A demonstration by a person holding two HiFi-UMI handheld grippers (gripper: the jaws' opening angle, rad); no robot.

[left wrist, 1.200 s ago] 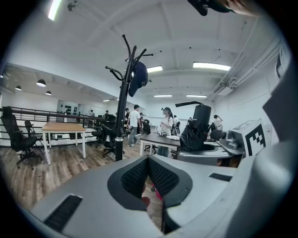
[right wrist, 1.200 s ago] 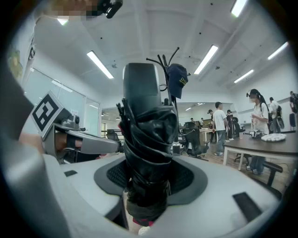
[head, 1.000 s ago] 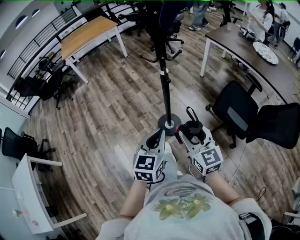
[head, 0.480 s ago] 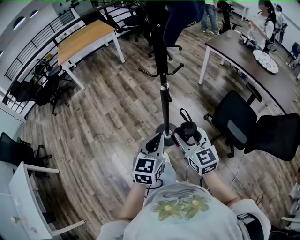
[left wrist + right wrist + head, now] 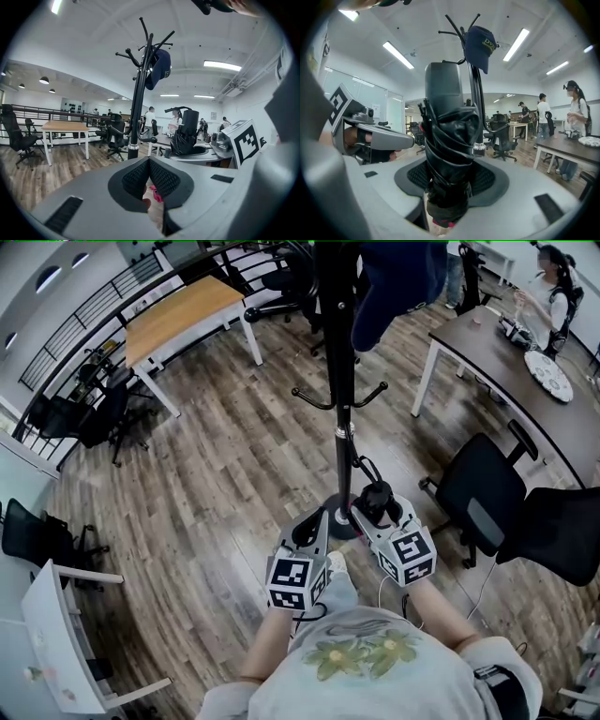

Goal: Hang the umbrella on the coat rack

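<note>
Beside the coat rack (image 5: 338,381), cropped in head view, right gripper (image 5: 451,174) clamps the umbrella (image 5: 449,126); left gripper (image 5: 149,163) closed

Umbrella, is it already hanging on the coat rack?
No, the folded black umbrella is clamped upright in the right tool, not on any hook of the coat rack.

Plank floor (image 5: 216,479), wooden desk (image 5: 183,310), black chair (image 5: 480,491) (strip lights (image 5: 398,55) overhead).
</note>
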